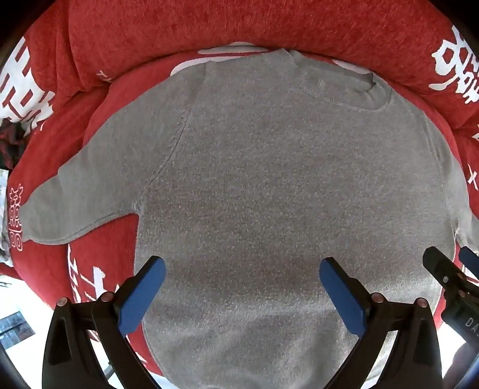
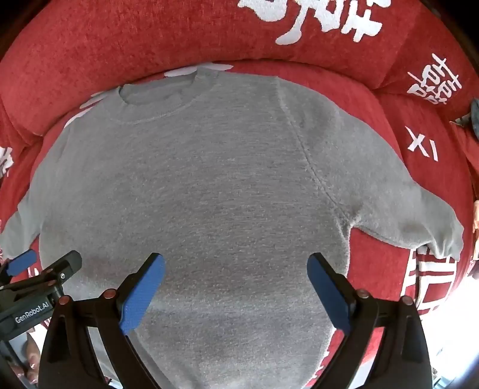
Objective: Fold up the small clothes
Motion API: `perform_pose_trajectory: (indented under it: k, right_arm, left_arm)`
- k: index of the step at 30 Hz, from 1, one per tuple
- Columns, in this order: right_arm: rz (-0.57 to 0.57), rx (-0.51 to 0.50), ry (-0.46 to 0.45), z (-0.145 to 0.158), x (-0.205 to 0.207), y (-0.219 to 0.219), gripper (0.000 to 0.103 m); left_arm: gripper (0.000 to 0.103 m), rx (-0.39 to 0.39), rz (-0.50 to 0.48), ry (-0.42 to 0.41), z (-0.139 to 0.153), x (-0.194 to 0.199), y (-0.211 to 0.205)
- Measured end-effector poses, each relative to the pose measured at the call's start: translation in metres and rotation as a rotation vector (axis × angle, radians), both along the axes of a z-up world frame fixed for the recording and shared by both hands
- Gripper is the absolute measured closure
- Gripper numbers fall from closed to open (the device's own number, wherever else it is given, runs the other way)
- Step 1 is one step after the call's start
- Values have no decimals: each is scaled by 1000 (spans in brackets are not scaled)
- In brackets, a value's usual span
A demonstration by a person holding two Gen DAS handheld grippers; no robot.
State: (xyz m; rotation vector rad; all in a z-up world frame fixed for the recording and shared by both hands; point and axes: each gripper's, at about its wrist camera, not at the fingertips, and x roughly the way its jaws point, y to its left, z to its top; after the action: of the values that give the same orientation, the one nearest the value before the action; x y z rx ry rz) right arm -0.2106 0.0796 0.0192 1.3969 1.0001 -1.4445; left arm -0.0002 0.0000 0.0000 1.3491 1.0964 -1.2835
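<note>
A small grey knitted sweater lies flat and spread out on a red cover, collar at the far side and sleeves out to both sides. In the right wrist view the same sweater fills the middle. My left gripper hangs above the sweater's lower body, wide open, nothing between its blue pads. My right gripper hovers likewise above the lower body, open and empty. The right gripper shows at the right edge of the left wrist view, and the left gripper at the left edge of the right wrist view.
The red cover with white printed characters drapes a seat with a raised red back cushion behind the collar. A bright floor lies past the seat's front edge. The red back curves around the far side.
</note>
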Motion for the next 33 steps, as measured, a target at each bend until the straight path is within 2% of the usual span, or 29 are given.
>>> perform_pose_trajectory:
  k: [33]
  right_arm:
    - [12,-3,-2,3,-3,-3,6]
  left_arm:
    - [0,-5,3,-4,7,-13,-6]
